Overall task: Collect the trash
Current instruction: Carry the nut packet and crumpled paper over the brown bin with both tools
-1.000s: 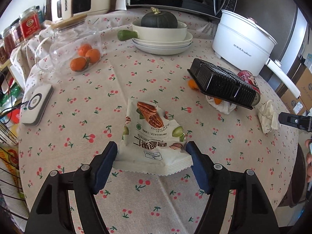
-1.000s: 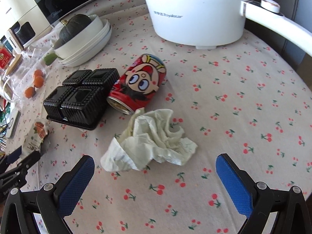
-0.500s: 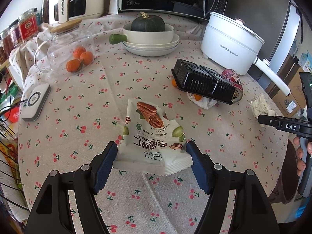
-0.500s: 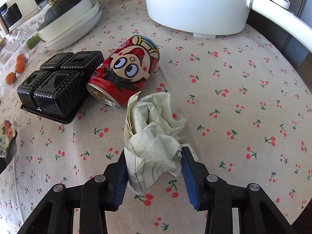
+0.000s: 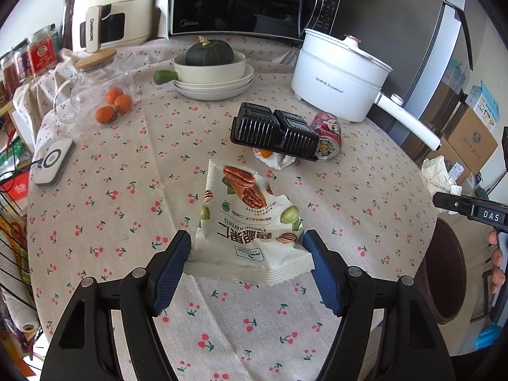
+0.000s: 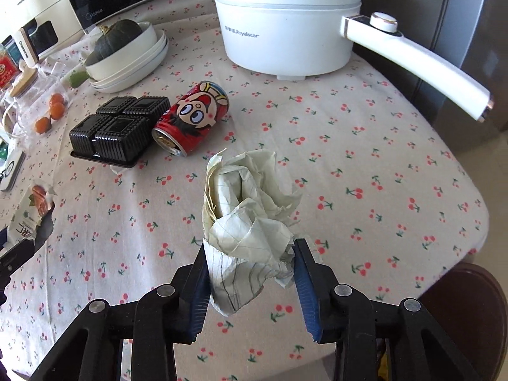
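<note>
My left gripper (image 5: 247, 254) is shut on a white pecan snack wrapper (image 5: 247, 222) and holds it above the cherry-print tablecloth (image 5: 127, 165). My right gripper (image 6: 252, 263) is shut on a crumpled pale paper wad (image 6: 250, 203), lifted off the cloth. The paper wad also shows in the left wrist view (image 5: 439, 174). The wrapper shows at the left edge of the right wrist view (image 6: 30, 209). A red cartoon can (image 6: 193, 117) lies on its side beside a black plastic tray (image 6: 117, 130). A white tissue with orange peel (image 5: 273, 157) lies under the tray's edge.
A white electric pot (image 6: 289, 22) with a long handle stands at the back. A bowl with a dark squash (image 5: 209, 63), a glass jar of small oranges (image 5: 104, 95), a microwave (image 5: 241, 0) and a white pad (image 5: 54, 162) are also there. A dark brown bin (image 5: 444, 270) sits below the table's right edge.
My right gripper closed on the paper wad and lifted it off the cloth. My left gripper rose and pulled back with the wrapper still in it.
</note>
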Available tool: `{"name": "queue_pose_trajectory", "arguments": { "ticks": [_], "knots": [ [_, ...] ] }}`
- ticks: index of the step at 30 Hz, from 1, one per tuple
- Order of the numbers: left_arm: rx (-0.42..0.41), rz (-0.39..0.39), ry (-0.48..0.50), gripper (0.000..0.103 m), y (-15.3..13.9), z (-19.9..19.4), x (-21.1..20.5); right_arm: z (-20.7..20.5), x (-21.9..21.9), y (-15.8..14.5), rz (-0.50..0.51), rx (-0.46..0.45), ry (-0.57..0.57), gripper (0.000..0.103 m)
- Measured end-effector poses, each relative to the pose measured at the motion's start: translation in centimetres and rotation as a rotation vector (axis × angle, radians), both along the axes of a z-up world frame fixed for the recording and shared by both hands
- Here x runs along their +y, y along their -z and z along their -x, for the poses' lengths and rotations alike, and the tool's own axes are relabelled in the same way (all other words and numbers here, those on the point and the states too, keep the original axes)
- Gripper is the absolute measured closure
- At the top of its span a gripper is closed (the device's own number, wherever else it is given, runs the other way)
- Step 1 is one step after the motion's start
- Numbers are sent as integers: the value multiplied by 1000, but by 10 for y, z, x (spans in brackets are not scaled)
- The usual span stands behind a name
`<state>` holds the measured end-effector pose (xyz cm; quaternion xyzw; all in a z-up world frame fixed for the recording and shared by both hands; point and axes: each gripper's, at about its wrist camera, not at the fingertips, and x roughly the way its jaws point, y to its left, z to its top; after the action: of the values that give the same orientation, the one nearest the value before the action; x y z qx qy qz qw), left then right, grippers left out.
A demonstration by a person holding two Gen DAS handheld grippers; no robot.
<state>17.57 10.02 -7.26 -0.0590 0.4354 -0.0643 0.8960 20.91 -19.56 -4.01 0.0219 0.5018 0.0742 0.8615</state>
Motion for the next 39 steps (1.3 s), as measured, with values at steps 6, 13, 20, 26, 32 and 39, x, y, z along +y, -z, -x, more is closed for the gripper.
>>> {"name": "queue_pose_trajectory", "arguments": {
  "ticks": [6,13,20,26,32,39],
  "knots": [
    [-15,38,-2,28,-11,25,-5,35,-20,-15,-30,-16,27,60],
    [-20,59,20,28,-16,48,-20,70,-36,-18,-61,-35,41,60],
    [-12,109,49,28,-18,63,-38,97,-60,-15,-94,-19,67,60],
    [-14,150,90,28,-23,66,-58,113,-76,-18,-80,-30,72,60],
    [3,145,147,28,-19,65,-90,124,-102,-11,-64,-8,107,60],
    [18,133,220,28,-15,63,-131,144,-142,-2,-43,15,160,60]
  ]
}}
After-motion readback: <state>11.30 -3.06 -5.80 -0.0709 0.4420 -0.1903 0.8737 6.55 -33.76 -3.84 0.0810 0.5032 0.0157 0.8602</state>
